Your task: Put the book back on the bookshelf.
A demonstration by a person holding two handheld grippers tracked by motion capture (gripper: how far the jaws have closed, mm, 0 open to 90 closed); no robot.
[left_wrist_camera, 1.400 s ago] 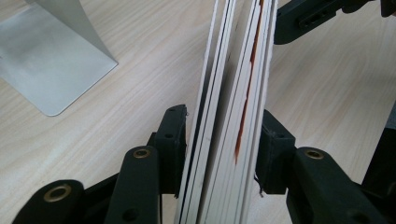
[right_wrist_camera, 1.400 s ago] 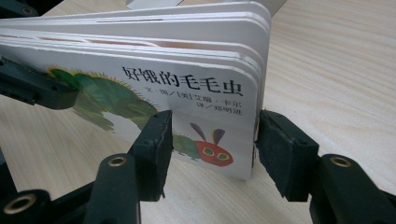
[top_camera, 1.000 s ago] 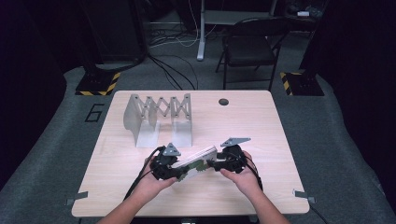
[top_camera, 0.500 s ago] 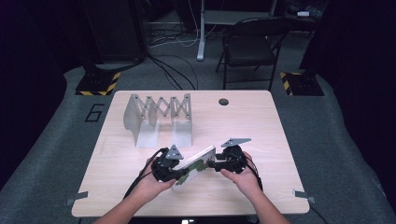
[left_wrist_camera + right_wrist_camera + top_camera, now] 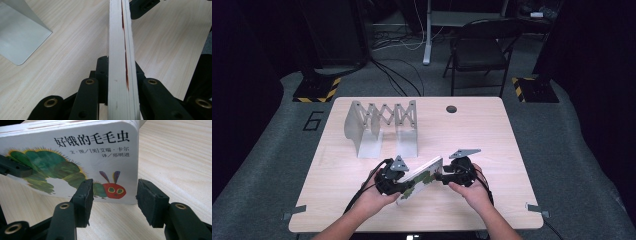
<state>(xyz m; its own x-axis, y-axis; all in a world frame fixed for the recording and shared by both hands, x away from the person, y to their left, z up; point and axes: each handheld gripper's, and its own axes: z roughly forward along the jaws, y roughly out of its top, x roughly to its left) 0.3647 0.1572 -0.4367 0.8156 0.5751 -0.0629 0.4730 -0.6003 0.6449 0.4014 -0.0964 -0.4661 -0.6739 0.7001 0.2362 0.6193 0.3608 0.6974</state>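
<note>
since a second ago both hands have slid slightly toward the near edge of the table [image 5: 492,125], carrying the board book [image 5: 421,178] with them. left gripper [image 5: 391,181] has its jaws closed on the book's edge, pages squeezed between its pads [image 5: 101,75]. right gripper [image 5: 451,176] has jaws standing apart before the cover, gripping nothing. its view reads the cover: green caterpillar, red face, chinese title. left gripper view shows the page edges. behind them, the metal expanding file rack [image 5: 382,127] stands empty.
</note>
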